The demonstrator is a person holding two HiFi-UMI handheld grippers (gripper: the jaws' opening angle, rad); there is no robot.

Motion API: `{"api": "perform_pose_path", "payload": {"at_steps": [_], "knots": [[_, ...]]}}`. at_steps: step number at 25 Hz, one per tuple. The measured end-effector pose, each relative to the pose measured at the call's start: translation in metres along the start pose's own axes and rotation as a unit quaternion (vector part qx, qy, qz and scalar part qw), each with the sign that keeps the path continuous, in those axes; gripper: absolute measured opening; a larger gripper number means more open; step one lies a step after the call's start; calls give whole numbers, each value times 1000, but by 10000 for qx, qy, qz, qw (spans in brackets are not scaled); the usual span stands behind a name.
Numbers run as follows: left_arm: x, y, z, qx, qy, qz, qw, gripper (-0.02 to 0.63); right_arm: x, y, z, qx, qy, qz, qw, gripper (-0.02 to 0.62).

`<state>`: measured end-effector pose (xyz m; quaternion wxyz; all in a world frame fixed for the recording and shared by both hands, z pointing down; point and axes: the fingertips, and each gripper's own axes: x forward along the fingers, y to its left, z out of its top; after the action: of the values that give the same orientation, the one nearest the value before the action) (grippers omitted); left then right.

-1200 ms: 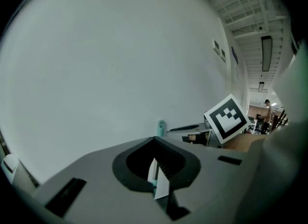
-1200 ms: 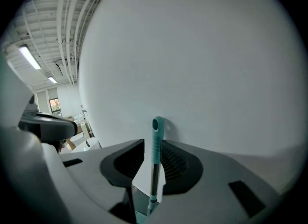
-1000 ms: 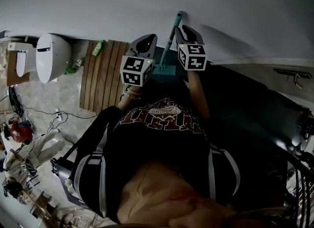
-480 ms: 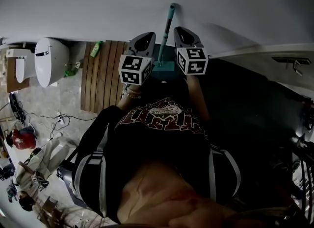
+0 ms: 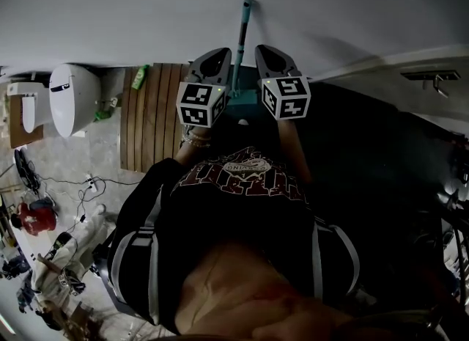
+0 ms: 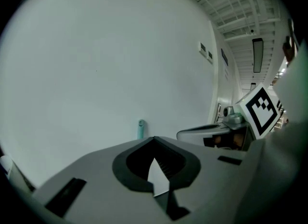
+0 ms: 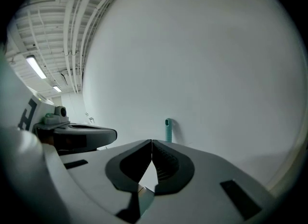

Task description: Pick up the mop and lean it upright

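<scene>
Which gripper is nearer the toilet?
Left. The left gripper is on the toilet's side of the mop handle; the right gripper is on the handle's far side.

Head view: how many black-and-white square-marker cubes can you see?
2: one cube on the left gripper, one cube on the right gripper, either side of the teal mop handle.

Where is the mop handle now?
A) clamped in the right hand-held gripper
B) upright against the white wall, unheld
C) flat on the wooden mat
B: the mop handle stands against the wall between the left hand-held gripper and right hand-held gripper, both shut on nothing.
</scene>
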<state>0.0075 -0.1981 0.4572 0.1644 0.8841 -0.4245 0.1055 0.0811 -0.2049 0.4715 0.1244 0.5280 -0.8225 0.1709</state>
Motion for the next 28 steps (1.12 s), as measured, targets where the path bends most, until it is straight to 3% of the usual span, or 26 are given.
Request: {"api": "perform_pose_path", "payload": {"at_steps": [28], "knots": [[-19, -25, -11, 132, -16, 79, 9999, 40, -41, 29, -9, -106, -14, 388, 9992, 18]]}}
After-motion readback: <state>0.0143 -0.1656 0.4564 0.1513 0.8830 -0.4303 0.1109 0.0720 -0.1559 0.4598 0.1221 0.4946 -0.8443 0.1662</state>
